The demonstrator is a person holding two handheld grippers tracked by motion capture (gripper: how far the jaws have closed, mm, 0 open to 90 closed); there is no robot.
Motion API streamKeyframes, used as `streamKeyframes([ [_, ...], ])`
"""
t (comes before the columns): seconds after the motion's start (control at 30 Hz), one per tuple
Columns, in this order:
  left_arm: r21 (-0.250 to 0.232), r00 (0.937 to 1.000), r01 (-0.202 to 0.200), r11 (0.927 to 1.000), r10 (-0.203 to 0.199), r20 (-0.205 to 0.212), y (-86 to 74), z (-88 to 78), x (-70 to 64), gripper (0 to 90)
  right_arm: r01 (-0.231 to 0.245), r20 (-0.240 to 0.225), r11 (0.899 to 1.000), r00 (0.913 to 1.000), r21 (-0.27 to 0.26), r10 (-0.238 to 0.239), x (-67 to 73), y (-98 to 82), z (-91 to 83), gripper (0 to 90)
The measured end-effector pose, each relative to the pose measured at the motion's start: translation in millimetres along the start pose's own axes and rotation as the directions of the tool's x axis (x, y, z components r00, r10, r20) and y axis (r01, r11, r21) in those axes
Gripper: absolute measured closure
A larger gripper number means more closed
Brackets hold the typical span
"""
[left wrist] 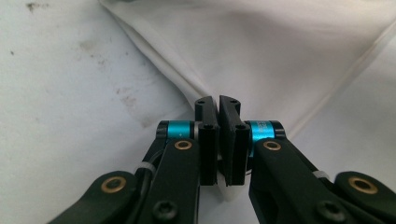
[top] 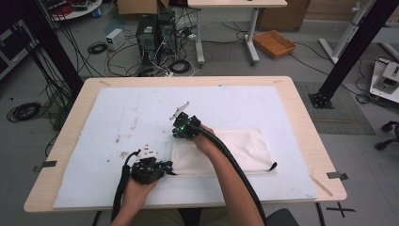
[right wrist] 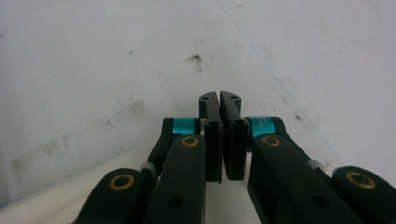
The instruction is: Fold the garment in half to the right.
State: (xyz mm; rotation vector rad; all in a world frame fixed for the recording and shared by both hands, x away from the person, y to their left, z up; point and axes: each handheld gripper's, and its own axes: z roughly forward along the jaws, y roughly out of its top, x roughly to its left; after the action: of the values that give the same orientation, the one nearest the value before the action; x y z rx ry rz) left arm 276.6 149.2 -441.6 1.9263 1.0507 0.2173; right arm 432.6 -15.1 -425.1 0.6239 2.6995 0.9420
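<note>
Grippers, pair: left gripper clamped on the near-left corner of the folded white cloth at centre-right of frame, right gripper pinched on its far-left corner; step judged grasping for folding; next, lift both corners together across.

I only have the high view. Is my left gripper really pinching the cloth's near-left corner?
Observer: Yes. In the left gripper view the left gripper is shut, with a bit of the cloth squeezed between its pads.
Operator: And the right one?
Observer: The right gripper is shut too. Its tips sit over the bare mat.
Operator: Did it catch fabric?
Observer: White shows low in the slit between its pads, but I cannot tell whether that is cloth.
</note>
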Motion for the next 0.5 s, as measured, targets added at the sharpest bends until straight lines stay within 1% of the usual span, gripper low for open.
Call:
streamKeyframes([
  [0.03, -0.011, 0.9999, 0.001, 0.9999, -0.001, 0.012, 1.0, -1.1, -1.0, 86.0, -0.011, -0.005, 1.000, 0.9999, -0.029, 0.011, -0.6, 0.1, -6.6, 88.7],
  [0.1, -0.033, 0.9992, -0.002, 0.9994, 0.003, 0.040, 3.2, -3.1, -3.6, 86.0, -0.019, -0.014, 0.998, 0.9997, -0.061, 0.018, -2.5, -0.4, -14.9, 88.7],
  [0.13, -0.044, 0.9989, -0.001, 0.9990, 0.003, 0.048, 4.7, -4.2, -5.7, 86.1, -0.030, -0.018, 0.997, 0.9994, -0.078, 0.029, -3.1, -1.0, -19.5, 88.7],
  [0.17, -0.044, 0.9989, -0.001, 0.9990, 0.003, 0.048, 4.7, -4.2, -5.7, 86.1, -0.030, -0.018, 0.997, 0.9994, -0.078, 0.029, -3.1, -1.0, -19.5, 88.7],
  [0.2, -0.073, 0.9967, 0.004, 0.9974, 0.002, 0.082, 9.7, -7.3, -8.7, 86.1, -0.026, -0.020, 0.995, 0.9995, -0.097, 0.024, -4.8, -1.6, -24.4, 88.7],
  [0.23, -0.082, 0.9953, 0.011, 0.9966, -0.003, 0.097, 12.3, -8.2, -10.1, 86.1, -0.043, -0.026, 0.990, 0.9989, -0.136, 0.040, -8.0, -4.1, -37.8, 88.8],
  [0.3, -0.097, 0.9939, 0.007, 0.9953, 0.004, 0.111, 17.7, -8.4, -13.2, 86.0, -0.046, -0.024, 0.985, 0.9988, -0.168, 0.043, -11.8, -6.9, -48.9, 88.8],
  [0.4, -0.113, 0.9918, 0.006, 0.9935, 0.008, 0.128, 25.4, -5.4, -20.0, 86.1, -0.073, -0.027, 0.976, 0.9973, -0.206, 0.068, -18.4, -13.1, -64.5, 88.9],
  [0.5, -0.129, 0.9876, 0.015, 0.9915, 0.005, 0.157, 34.2, -0.5, -26.9, 86.1, -0.097, -0.028, 0.967, 0.9953, -0.237, 0.093, -25.8, -20.8, -76.7, 88.9],
])
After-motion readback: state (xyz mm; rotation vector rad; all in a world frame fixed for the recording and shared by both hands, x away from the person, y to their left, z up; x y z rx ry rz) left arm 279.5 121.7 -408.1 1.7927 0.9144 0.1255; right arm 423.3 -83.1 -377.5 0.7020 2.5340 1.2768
